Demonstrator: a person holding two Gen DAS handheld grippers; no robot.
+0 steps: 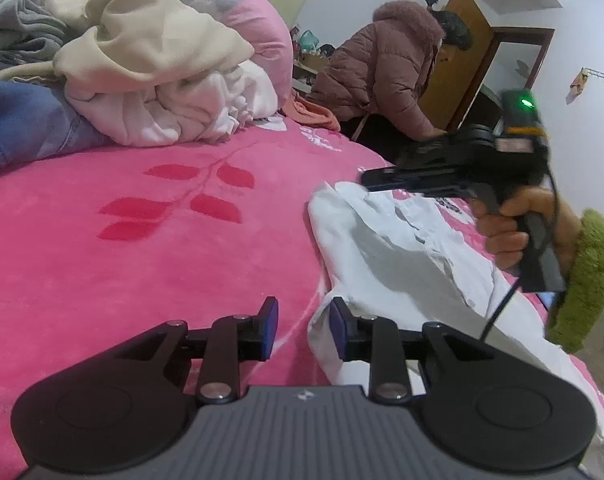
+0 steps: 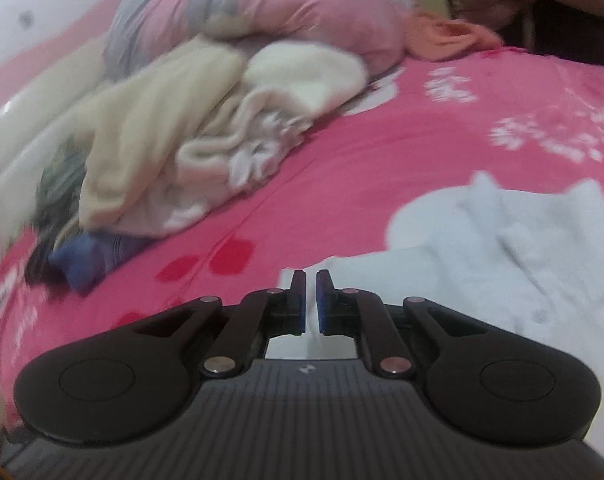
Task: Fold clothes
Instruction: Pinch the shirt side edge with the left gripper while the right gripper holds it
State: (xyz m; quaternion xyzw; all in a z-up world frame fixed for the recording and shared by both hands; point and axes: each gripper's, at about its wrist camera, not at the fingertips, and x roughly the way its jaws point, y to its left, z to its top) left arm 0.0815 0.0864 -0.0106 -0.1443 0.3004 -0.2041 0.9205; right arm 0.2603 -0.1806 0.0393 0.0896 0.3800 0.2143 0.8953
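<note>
In the left wrist view the left gripper (image 1: 304, 330) hovers low over the bed (image 1: 141, 264), its jaws parted with only pink blanket and the edge of the white shirt (image 1: 398, 264) showing in the gap; the blue pads press on nothing. The shirt lies spread on the blanket just right of that gripper, rumpled, its far end reaching under the right gripper (image 1: 366, 180). The right hand (image 1: 514, 232), in a fuzzy green cuff, holds that gripper above the shirt. From its own camera the right gripper (image 2: 310, 300) shows its jaws a narrow slit apart, white cloth visible behind the gap, no fold caught between the pads. Further back a heap of clothes (image 1: 149, 80) sits on the bed: cream and white pieces on top, blue denim and grey beneath, against a pink and grey quilt (image 1: 253, 12). Beyond the bed's far edge a person in a padded pink coat (image 1: 390, 76) bends near a wooden door (image 1: 462, 12)
</note>
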